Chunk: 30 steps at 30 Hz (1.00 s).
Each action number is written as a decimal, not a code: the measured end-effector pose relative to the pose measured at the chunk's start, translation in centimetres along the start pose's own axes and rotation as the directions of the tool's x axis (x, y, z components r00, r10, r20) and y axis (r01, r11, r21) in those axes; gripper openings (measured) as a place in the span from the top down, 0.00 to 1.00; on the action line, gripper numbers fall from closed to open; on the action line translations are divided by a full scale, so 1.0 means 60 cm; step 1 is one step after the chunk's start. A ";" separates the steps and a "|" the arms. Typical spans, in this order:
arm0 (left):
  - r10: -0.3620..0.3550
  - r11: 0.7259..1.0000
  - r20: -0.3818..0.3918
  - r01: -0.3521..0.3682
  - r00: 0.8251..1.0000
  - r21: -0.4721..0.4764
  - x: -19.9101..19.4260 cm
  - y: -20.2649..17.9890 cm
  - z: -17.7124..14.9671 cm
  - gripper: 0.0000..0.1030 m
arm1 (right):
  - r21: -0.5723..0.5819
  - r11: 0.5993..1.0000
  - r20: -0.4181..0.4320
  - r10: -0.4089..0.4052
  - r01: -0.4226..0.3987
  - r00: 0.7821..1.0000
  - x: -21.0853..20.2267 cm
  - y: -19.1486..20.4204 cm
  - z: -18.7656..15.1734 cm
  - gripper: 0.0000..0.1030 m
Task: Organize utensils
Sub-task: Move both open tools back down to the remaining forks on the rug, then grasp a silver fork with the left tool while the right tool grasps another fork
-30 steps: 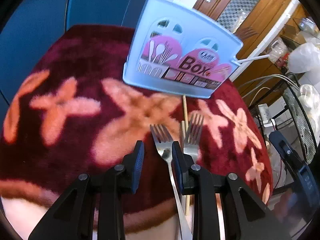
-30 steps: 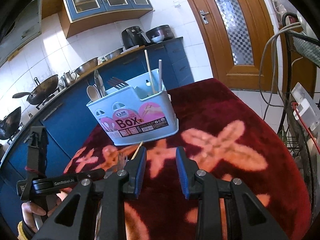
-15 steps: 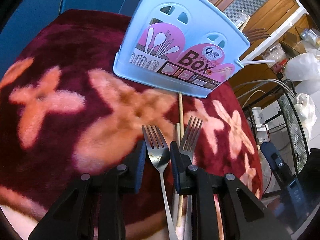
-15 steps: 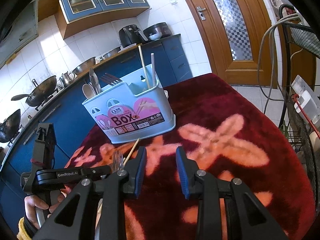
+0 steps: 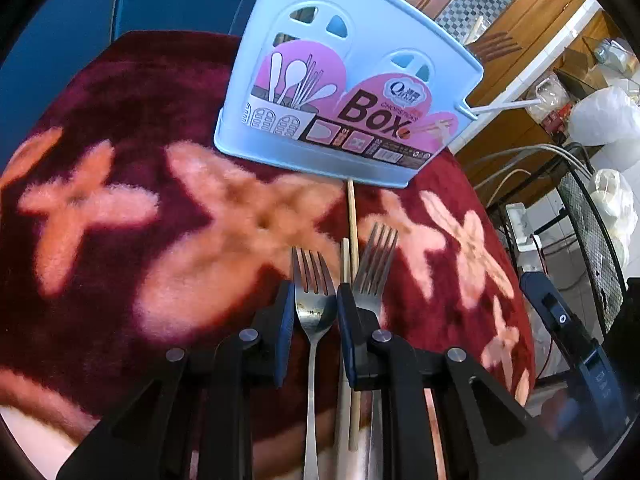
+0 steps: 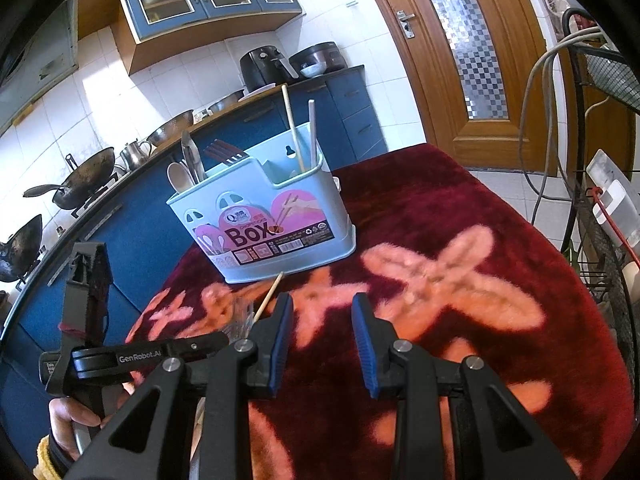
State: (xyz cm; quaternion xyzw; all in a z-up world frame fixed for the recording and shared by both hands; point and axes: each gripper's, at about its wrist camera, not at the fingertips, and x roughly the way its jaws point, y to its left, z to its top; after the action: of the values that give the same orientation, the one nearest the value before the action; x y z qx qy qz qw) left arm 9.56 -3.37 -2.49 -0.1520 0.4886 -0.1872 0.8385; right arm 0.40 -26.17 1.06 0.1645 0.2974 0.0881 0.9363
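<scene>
Lying on the dark red flowered cloth (image 5: 120,92) of the tabletop, tines toward the box: a steel fork (image 5: 313,304), set between the fingers (image 5: 285,320) of the left gripper (image 5: 312,312). Have just been closing in on it, those fingers, with slim gaps still showing either side of the fork's neck, so not yet clamped. Just right of it, outside the right-hand finger, a second fork (image 5: 376,264), and between the two forks a pair of pale wooden chopsticks (image 5: 352,220), the longer one reaching up to the foot of the box. Standing upright farther back on the cloth, the light blue utensil box (image 6: 264,216) with its pink "Box" label, already holding two chopsticks (image 6: 298,136) in one compartment and spoons and dark-handled pieces (image 6: 200,160) in another. Hovering over bare cloth to the right, the right gripper (image 6: 322,328), parted and gripping nothing. Low at the left of the right wrist view, a hand (image 6: 70,424) around the left gripper's handle. Beyond, blue kitchen cabinets (image 6: 352,108), woks (image 6: 80,176), a wooden door (image 6: 472,40).
</scene>
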 end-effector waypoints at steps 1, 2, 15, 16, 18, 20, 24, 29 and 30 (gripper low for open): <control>-0.009 1.000 0.006 0.009 1.000 -0.004 -0.003 0.001 0.000 0.80 | -0.002 1.000 -0.002 0.000 0.000 1.000 0.001 0.002 0.000 0.68; -0.018 1.000 0.015 0.018 1.000 -0.008 -0.006 0.002 0.000 0.80 | -0.006 1.000 -0.004 0.001 -0.002 1.000 0.001 0.003 -0.001 0.68; 0.030 0.999 0.229 -0.027 0.973 -0.020 -0.113 0.031 0.005 0.81 | -0.050 0.997 -0.064 0.056 -0.059 0.996 0.033 0.042 -0.010 0.68; 0.037 0.999 0.244 -0.035 0.969 -0.015 -0.121 0.033 0.004 0.81 | -0.050 0.996 -0.069 0.064 -0.068 0.996 0.036 0.044 -0.011 0.68; 0.046 0.999 0.270 -0.047 0.962 -0.005 -0.134 0.034 0.004 1.00 | -0.051 0.994 -0.085 0.091 -0.096 0.992 0.047 0.053 -0.013 0.64; 0.043 0.999 0.290 -0.043 0.956 -0.006 -0.146 0.039 0.004 1.00 | -0.053 0.991 -0.106 0.116 -0.122 0.988 0.063 0.062 -0.015 0.60; 0.031 0.999 0.289 -0.032 0.957 -0.001 -0.150 0.045 0.003 1.00 | -0.066 0.988 -0.167 0.126 -0.138 0.978 0.101 0.076 -0.023 0.60; 0.014 1.000 0.285 -0.010 0.958 -0.016 -0.145 0.052 -0.003 1.00 | -0.073 0.987 -0.227 0.125 -0.145 0.966 0.139 0.086 -0.025 0.60; 0.012 1.000 0.286 -0.007 0.958 -0.017 -0.145 0.053 -0.004 1.00 | -0.066 0.986 -0.237 0.134 -0.154 0.962 0.145 0.087 -0.024 0.60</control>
State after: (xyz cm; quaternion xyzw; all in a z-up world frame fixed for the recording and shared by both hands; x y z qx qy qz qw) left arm 5.95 3.45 2.66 -0.1816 0.3644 -0.1554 0.9001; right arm 6.24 -18.68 -2.77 0.1347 0.3879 0.1869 0.8924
